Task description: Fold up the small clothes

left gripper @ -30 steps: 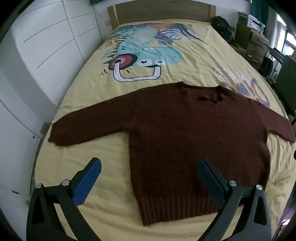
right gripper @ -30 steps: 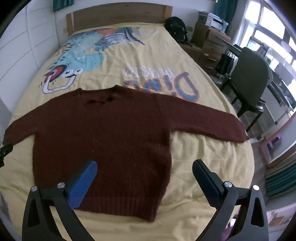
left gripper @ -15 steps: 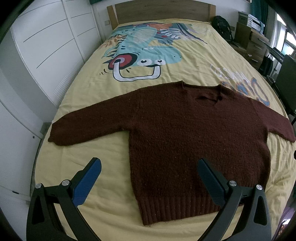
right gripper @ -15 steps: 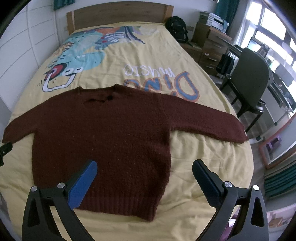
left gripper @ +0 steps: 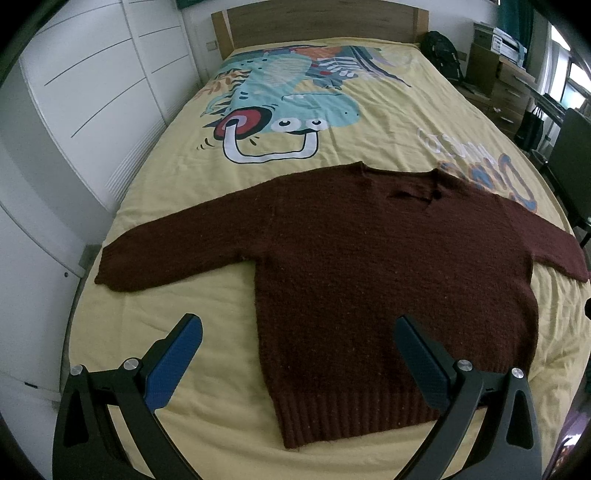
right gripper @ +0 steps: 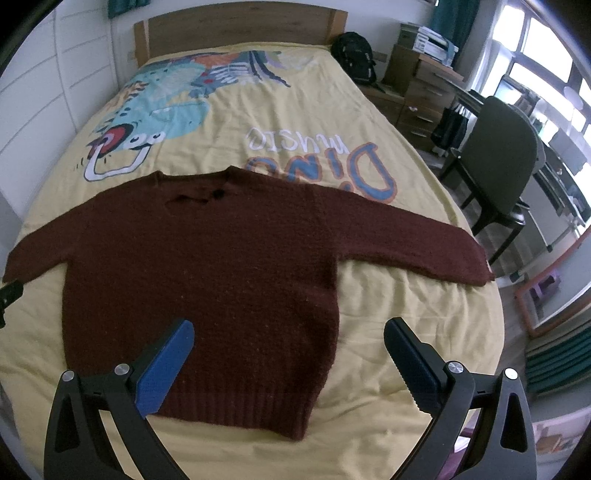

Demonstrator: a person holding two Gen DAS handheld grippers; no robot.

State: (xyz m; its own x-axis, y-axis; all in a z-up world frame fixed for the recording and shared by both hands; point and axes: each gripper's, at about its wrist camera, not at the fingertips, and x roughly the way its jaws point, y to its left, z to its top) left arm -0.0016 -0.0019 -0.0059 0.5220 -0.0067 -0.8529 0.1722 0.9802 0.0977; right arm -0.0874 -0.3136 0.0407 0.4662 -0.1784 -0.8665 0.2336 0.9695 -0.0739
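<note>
A dark brown knitted sweater [left gripper: 369,266] lies flat on the yellow bedspread [left gripper: 388,122], neck toward the headboard, both sleeves spread out sideways. It also shows in the right wrist view [right gripper: 207,269]. My left gripper [left gripper: 297,330] is open and empty, held above the sweater's lower left hem. My right gripper [right gripper: 288,332] is open and empty, held above the lower right hem. A bit of the left gripper [right gripper: 9,295] shows at the left edge of the right wrist view.
White wardrobe doors [left gripper: 92,92] run along the bed's left side. A wooden headboard [right gripper: 240,26] is at the far end. A dark chair [right gripper: 495,162], drawers [right gripper: 424,96] and a black backpack [right gripper: 354,55] stand to the right.
Both grippers have stayed open and nearly still. The sweater has not moved.
</note>
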